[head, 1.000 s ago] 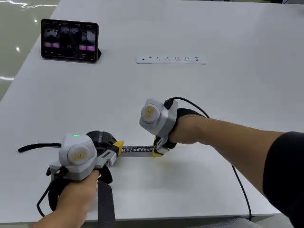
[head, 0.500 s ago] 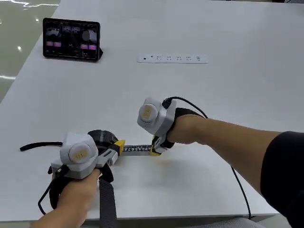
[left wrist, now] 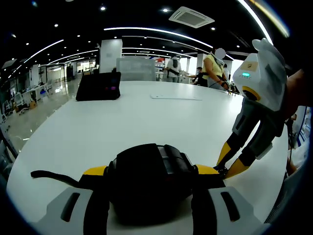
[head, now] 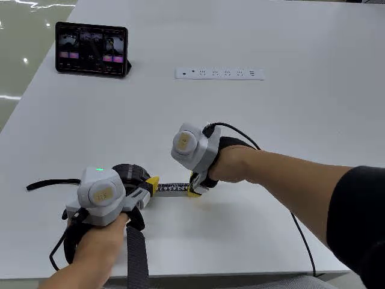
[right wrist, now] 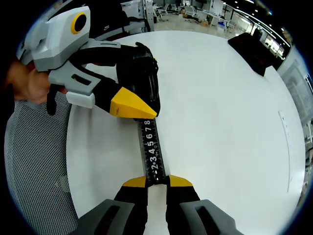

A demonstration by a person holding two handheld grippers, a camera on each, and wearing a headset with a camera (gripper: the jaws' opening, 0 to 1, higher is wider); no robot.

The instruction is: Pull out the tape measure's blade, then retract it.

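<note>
The left tool (left wrist: 151, 171) covers most of the tape measure case (head: 129, 174); the blade (right wrist: 150, 152) ends hidden between the jaws of the right tool (right wrist: 157, 183). Far beyond the case, the tablet (head: 91, 49) has a screen too small to read.

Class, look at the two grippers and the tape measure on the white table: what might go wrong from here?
1. The right gripper pinches the blade only at its end; a slip might let the blade snap back into the case.
2. The left gripper clamps the rounded case from both sides; a sideways tug could twist it loose.
</note>
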